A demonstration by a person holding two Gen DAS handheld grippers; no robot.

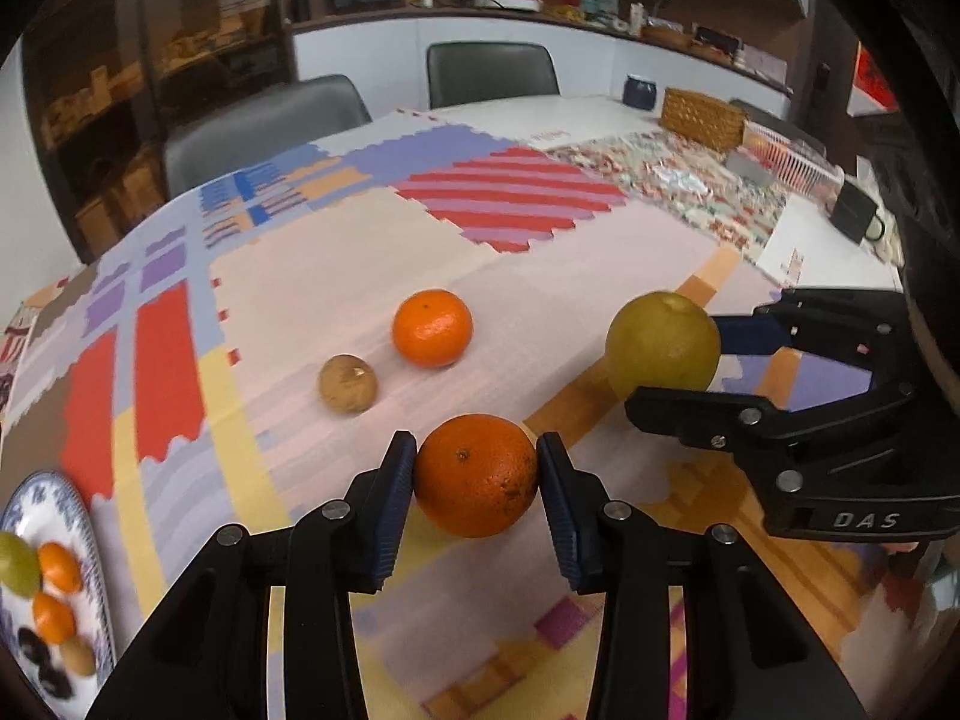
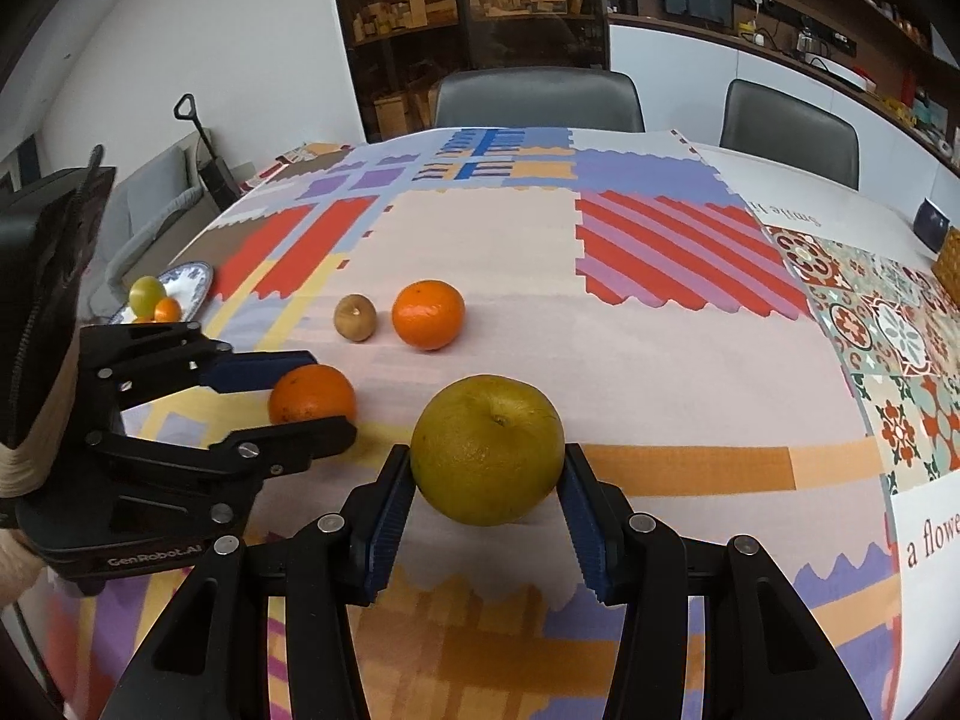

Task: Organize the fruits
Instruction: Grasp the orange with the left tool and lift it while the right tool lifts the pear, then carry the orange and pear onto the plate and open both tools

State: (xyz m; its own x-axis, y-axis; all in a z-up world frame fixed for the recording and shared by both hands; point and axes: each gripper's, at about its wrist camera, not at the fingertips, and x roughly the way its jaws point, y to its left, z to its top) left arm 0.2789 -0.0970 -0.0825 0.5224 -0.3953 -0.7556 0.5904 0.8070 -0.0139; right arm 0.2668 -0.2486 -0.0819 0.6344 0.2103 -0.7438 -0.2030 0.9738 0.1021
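Note:
My left gripper (image 1: 477, 441) is shut on an orange (image 1: 476, 475) that sits on the patchwork tablecloth, a blue pad pressing each side. In the right wrist view the left gripper (image 2: 330, 393) encloses the same orange (image 2: 312, 393). My right gripper (image 2: 486, 453) is shut on a large yellow-green citrus (image 2: 487, 450). It reaches in from the right in the left wrist view, where the right gripper (image 1: 666, 360) holds that citrus (image 1: 663, 345). A mandarin (image 1: 432, 329) and a small brown fruit (image 1: 347, 384) lie loose farther out. A blue-patterned plate (image 1: 72, 504) at the near left holds several fruits.
On the far right of the table stand a wicker basket (image 1: 702, 117), a white wire basket (image 1: 792, 162), a black mug (image 1: 855, 213) and a dark blue jar (image 1: 641, 90). Grey chairs (image 1: 492, 72) line the far edge. A sleeve and hand (image 2: 24, 468) carry the left gripper.

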